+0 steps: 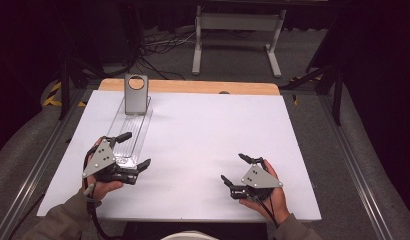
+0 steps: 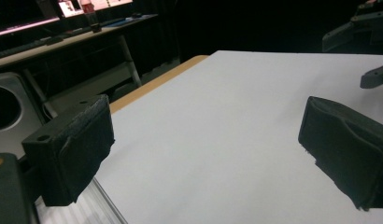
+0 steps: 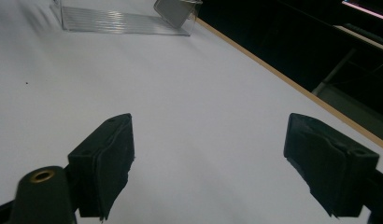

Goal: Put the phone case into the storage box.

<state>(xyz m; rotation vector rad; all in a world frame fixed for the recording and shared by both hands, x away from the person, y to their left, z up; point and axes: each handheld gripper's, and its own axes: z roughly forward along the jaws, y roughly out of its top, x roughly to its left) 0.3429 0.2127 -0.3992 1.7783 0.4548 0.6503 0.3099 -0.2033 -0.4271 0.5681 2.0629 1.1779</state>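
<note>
The left gripper (image 1: 136,150) straddles the near end of the clear tray (image 1: 133,131) on the table (image 1: 203,130), fingers apart. The right gripper (image 1: 234,168), fingers apart, holds nothing.

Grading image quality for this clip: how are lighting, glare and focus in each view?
High view: white table evenly lit, surroundings nearly black, clear tray hard to make out. Left gripper view: left claw soft-focused up close, background dark. Right gripper view: right claw blurred, bright glints on the tray, no harsh shadows.
</note>
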